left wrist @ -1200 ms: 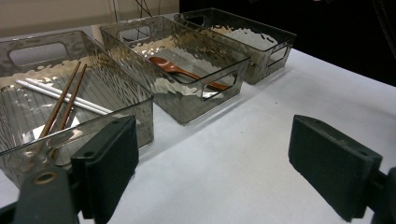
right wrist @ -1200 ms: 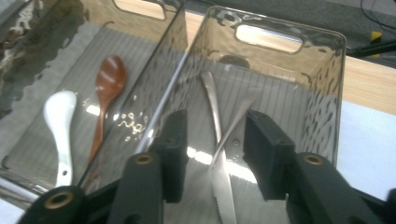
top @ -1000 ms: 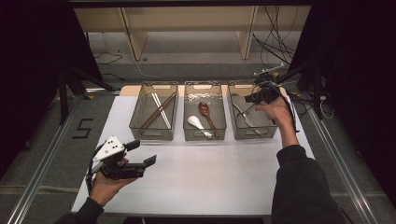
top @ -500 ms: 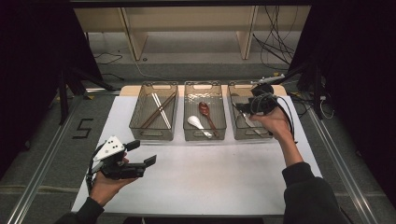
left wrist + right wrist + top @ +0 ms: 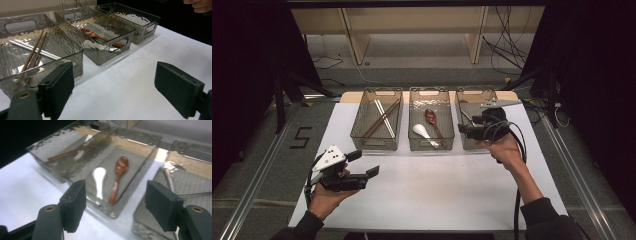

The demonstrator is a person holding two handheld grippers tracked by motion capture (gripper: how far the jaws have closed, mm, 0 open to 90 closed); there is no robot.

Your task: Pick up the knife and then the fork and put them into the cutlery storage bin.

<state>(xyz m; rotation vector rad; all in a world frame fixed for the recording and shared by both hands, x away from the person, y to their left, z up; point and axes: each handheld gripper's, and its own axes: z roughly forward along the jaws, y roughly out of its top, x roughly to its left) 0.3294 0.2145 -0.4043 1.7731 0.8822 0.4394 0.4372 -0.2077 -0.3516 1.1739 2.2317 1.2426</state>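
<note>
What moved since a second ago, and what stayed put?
The right gripper slid from the far right end of the right bin toward its near edge and the middle bin. Its jaws have just been opening, with nothing between them. The left gripper kept still over the white table, open and empty. The chopsticks, white spoon and brown spoon lie as before.

Overhead light brightens the white surface [image 5: 437, 185] against dark surroundings; glare ripples on the clear bins [image 5: 100, 32]; the right gripper view is motion-blurred.
</note>
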